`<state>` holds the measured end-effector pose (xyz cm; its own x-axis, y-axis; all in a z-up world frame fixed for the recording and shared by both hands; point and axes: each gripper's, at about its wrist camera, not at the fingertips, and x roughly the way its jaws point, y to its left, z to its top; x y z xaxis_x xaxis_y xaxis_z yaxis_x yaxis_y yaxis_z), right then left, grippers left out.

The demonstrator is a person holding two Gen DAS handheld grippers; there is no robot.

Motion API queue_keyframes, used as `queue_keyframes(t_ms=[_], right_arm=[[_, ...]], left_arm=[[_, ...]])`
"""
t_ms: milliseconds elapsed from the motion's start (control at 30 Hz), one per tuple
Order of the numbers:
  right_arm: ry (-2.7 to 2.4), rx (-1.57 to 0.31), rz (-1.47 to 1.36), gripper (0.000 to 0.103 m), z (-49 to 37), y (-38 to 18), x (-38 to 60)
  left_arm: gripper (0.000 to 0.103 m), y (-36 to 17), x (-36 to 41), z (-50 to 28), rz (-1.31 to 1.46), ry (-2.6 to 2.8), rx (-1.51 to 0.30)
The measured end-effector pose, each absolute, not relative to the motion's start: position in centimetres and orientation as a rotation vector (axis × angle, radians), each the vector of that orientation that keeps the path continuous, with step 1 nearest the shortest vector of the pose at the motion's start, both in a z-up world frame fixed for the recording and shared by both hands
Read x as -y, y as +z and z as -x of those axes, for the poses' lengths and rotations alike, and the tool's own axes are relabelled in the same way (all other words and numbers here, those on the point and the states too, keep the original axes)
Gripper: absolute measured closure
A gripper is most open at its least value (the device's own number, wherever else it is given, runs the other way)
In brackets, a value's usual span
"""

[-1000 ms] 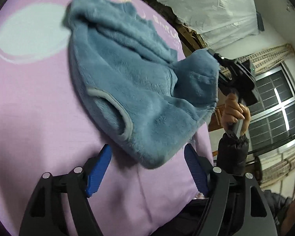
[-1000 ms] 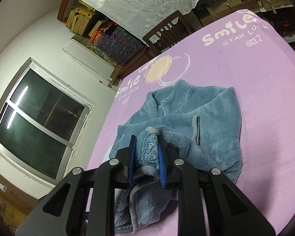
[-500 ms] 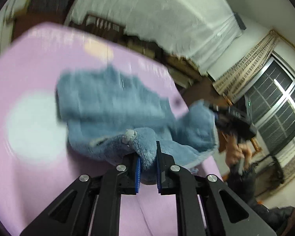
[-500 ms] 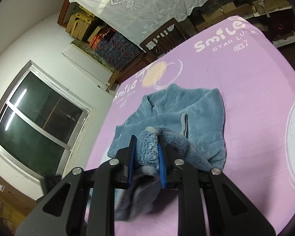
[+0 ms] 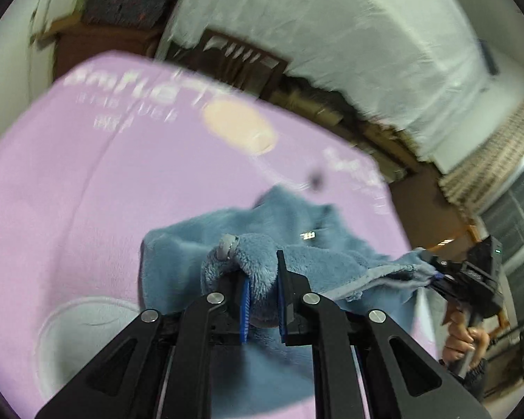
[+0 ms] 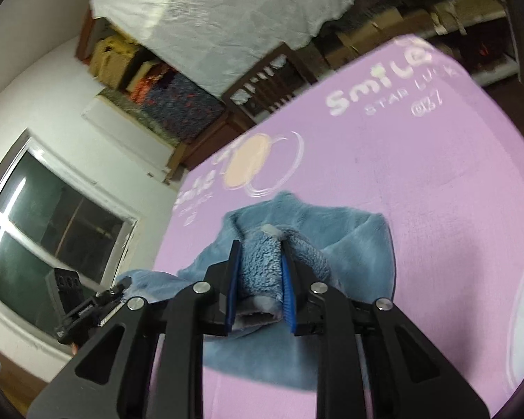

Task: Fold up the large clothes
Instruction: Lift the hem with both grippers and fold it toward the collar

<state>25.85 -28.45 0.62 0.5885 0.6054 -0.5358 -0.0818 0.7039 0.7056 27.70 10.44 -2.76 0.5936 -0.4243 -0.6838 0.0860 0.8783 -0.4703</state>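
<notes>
Both the left gripper (image 5: 262, 279) and right gripper (image 6: 260, 272) clamp fleece (image 5: 318, 244) corners, the garment stretching away from them over the desk (image 5: 87, 192).

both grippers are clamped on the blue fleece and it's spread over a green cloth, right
Not quite: the cloth is pink-purple, not green, as the right wrist view shows. Both the left gripper and right gripper are clamped on the blue fleece.
</notes>
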Motion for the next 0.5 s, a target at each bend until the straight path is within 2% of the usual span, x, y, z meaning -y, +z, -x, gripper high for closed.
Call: queue_keyframes(t_ms=[100,200,267,300,367,467,500], right_arm=[[0.409,-0.923,-0.749,0.078,-27.9,-3.1,28.7],[0.399,-0.977,-0.813,0.075,-28.5,-5.9,29.1],[0.423,-0.978,-0.864,0.069,-28.4,-6.3,29.7],[0.438,-0.973,-0.889,0.058,-28.3,-6.2,30.0],[0.465,-0.934,-0.918,0.040,-27.5,-5.1,30.7],[0.486,-0.875,-0.848,0.036,-25.6,-2.4,31.3],[0.483,-0.860,-0.821,0.035,-25.0,-1.7,31.4]], left_arm=[[0.087,-5.6,-10.9,-28.8,0.408,-0.283,-0.939],[0.082,-5.8,-11.8,-28.4,0.450,-0.309,-0.938],[0.064,-5.0,-12.4,-27.9,0.485,-0.332,-0.931],[0.060,-4.3,-12.5,-27.5,0.491,-0.333,-0.918],[0.036,-2.3,-12.8,-25.9,0.459,-0.312,-0.866],[0.024,0.2,-13.4,-23.4,0.396,-0.295,-0.789],[0.023,0.5,-13.6,-22.9,0.375,-0.291,-0.777]])
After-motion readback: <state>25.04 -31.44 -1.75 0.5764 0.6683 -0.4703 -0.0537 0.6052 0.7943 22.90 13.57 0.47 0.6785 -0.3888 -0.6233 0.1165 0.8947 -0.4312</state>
